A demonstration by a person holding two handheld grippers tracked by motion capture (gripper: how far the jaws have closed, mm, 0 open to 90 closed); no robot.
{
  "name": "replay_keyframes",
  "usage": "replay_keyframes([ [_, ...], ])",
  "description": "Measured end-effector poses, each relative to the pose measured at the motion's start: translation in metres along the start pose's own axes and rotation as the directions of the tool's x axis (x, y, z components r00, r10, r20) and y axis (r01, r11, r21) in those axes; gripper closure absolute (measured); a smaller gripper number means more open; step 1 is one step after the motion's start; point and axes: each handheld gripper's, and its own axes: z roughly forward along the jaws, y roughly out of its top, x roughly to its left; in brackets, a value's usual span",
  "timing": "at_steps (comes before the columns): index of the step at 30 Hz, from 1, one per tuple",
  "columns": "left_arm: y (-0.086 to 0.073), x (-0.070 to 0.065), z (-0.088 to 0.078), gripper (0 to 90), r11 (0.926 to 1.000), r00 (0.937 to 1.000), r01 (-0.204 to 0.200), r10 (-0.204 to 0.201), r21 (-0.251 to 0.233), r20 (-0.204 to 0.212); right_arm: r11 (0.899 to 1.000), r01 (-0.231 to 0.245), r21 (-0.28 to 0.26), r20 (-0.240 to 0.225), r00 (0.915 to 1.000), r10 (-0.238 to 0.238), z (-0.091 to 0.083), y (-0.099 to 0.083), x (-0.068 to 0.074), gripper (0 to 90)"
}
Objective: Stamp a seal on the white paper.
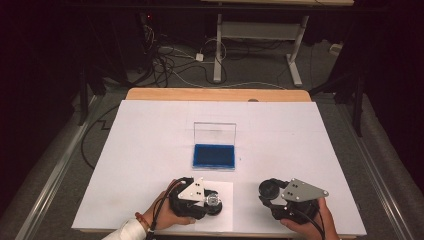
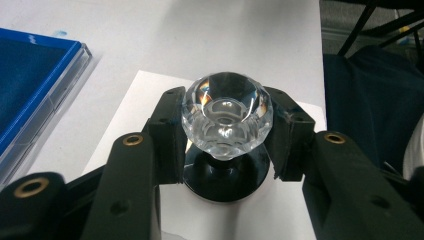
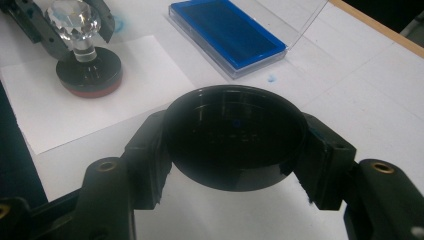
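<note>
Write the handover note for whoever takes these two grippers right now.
Left gripper: shut on the crystal knob of the stamp, whose base sits on the paper sheet.
Right gripper: shut on the round black cap, held above the table.
Ink pad: lid open, beyond the paper.
Done: cap is off the stamp.
Left, probably: lift the stamp, check the print, recap it, close the ink pad.

White-covered table [image 1: 150, 145] bears blue ink pad [image 1: 214, 156], paper sheet [image 1: 222, 210].
</note>
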Motion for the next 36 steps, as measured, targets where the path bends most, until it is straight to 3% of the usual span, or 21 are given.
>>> replay_keyframes([
  [12, -0.0014, -0.0009, 0.0007, 54.5, 0.9999, 0.9999, 0.012, -0.012, -0.009, -0.004, 1.0, 0.001, 0.005, -0.003, 1.0, -0.001, 0.0005, 0.0002, 0.0003, 38.4],
  [26, 0.0004, -0.0038, 0.0006, 54.5, 0.9997, 0.9993, -0.017, 0.017, 0.016, -0.034, 1.0, -0.004, 0.009, -0.007, 1.0, 0.005, 0.0009, 0.0005, 0.0012, 38.4],
  [31, 0.0019, -0.0017, -0.0001, 54.5, 0.9998, 0.9998, 0.002, -0.001, 0.021, -0.019, 1.0, 0.003, 0.015, -0.013, 0.9999, -0.003, 0.0013, 0.0006, 0.0016, 38.4],
  [36, 0.0022, 0.0026, -0.001, 54.5, 0.9988, 0.9988, 0.048, -0.048, 0.005, 0.001, 1.0, 0.004, 0.011, -0.01, 0.9999, -0.004, 0.0001, 0.0006, 0.0009, 38.4],
])
